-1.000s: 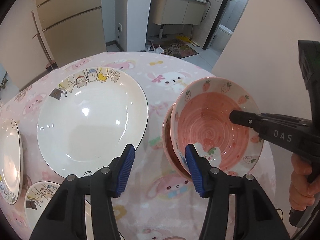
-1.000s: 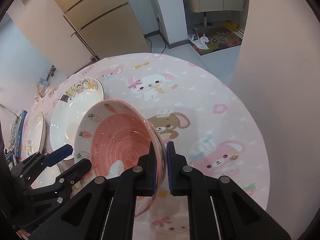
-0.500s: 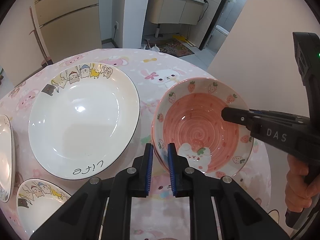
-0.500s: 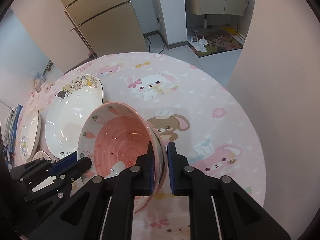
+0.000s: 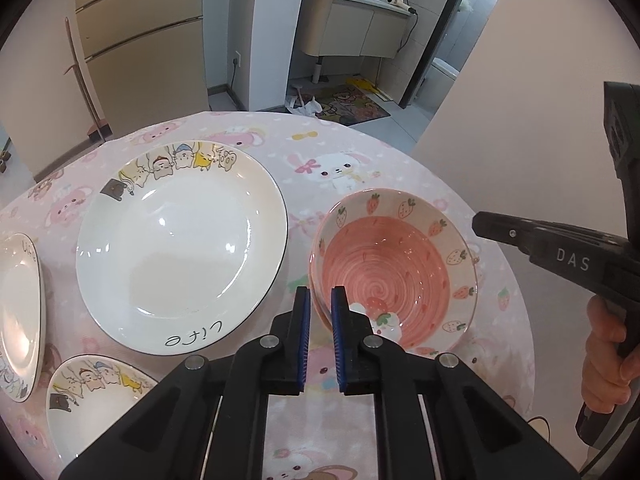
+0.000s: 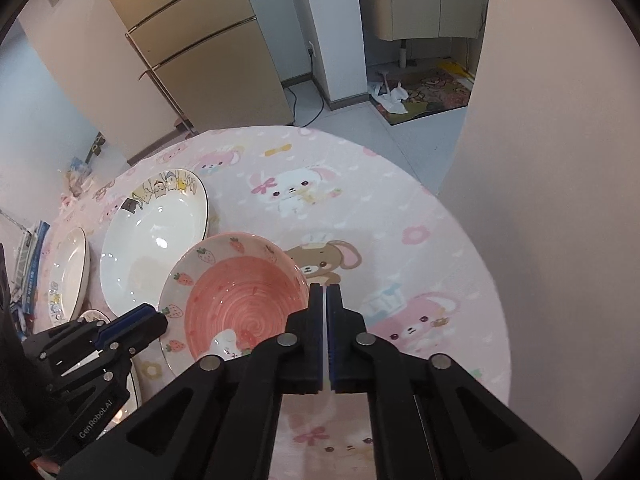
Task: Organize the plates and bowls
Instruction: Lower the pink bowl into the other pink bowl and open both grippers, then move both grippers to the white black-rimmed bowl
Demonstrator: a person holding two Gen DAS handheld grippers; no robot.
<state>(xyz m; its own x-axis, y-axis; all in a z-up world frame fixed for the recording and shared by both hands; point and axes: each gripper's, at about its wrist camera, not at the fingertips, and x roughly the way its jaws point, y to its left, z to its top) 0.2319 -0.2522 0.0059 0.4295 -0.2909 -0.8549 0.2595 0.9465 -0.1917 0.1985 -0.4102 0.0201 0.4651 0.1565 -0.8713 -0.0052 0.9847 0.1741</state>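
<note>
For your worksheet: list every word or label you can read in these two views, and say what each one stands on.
"DAS": on the side of the right gripper.
"Life": on the rim of the large white plate, seen upside down.
"GenRobot.AI": on the body of the left gripper.
Writing on the left-edge plate: too cut off to read.

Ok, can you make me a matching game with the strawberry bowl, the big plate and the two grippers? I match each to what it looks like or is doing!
Things:
1. strawberry bowl
2. large plate
3. left gripper
4. right gripper

Descriptions:
A. shut, holding nothing
B. white, with "Life" written on it
C. pink swirl inside
D. clamped on the bowl's rim

Pairs: 1-C, 2-B, 3-D, 4-A
</note>
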